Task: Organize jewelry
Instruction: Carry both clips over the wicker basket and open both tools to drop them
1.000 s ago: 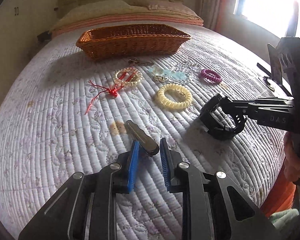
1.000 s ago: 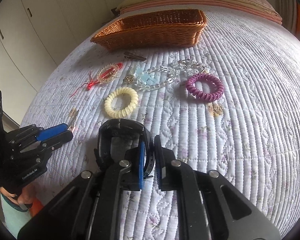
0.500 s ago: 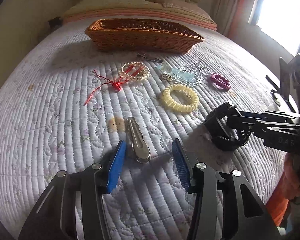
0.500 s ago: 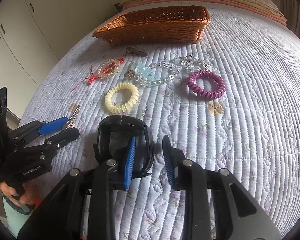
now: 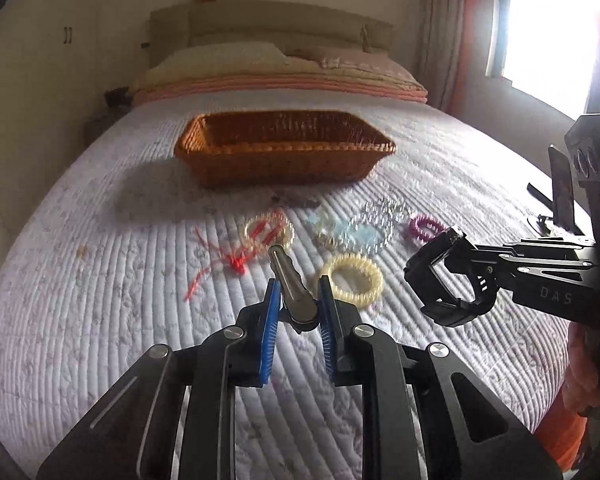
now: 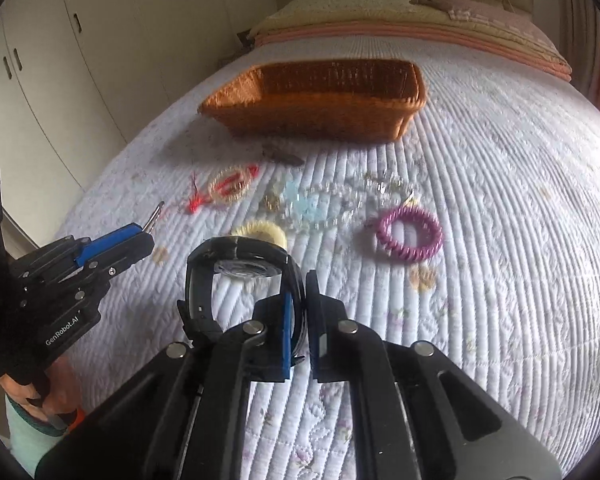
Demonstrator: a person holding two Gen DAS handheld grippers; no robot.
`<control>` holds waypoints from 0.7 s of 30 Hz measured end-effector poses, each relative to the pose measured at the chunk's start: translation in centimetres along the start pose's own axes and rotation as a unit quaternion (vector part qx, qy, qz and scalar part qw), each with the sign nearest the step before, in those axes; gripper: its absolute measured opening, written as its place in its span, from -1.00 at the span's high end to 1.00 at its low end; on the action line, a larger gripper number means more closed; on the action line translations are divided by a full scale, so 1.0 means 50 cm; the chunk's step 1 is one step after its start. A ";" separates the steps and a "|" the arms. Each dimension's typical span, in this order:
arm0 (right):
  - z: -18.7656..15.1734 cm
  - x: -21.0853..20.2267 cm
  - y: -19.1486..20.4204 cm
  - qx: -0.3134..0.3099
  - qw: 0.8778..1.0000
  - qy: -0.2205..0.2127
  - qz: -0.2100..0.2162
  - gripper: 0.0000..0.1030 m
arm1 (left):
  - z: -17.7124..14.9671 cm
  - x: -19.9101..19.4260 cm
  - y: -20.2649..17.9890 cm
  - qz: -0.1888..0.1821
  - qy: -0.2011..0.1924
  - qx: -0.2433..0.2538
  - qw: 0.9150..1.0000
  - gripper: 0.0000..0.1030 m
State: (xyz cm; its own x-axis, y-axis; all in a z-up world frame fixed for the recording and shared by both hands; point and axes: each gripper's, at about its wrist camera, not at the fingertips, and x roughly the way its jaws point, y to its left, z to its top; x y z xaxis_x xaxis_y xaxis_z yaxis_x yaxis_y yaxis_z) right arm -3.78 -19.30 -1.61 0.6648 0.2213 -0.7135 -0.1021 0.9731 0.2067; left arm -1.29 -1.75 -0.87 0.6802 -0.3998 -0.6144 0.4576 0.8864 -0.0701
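Our left gripper (image 5: 296, 308), spread a moment ago, now clenches the metal hair clip (image 5: 292, 288), lifted off the bed (image 5: 100, 280); our right gripper (image 6: 298, 320) grasps the black watch (image 6: 240, 276), also raised. Both can go to the wicker basket (image 5: 284, 152) beyond.

Left gripper (image 5: 298, 304) jaws clamping metal hair clip (image 5: 292, 286), right gripper (image 5: 466, 276) gripping black watch (image 5: 440, 280), wicker basket (image 5: 284, 148) beyond

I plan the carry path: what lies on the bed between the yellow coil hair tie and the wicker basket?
In the left wrist view, the red-tasselled bead bracelet and a dark hair clip lie between the yellow coil hair tie and the wicker basket.
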 end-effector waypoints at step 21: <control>0.415 0.264 -0.127 0.052 0.998 -0.010 -0.044 0.90 | 0.330 0.358 0.108 -0.077 0.001 -0.069 0.995 0.66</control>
State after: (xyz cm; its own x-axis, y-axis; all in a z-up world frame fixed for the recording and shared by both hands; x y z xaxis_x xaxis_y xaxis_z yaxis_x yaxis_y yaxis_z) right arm 20.98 -23.88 1.55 0.6823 0.1333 -0.7188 0.0341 0.9763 0.2135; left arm 22.81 -7.95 0.74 0.6069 -0.5331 -0.5895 0.4739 0.8381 -0.2700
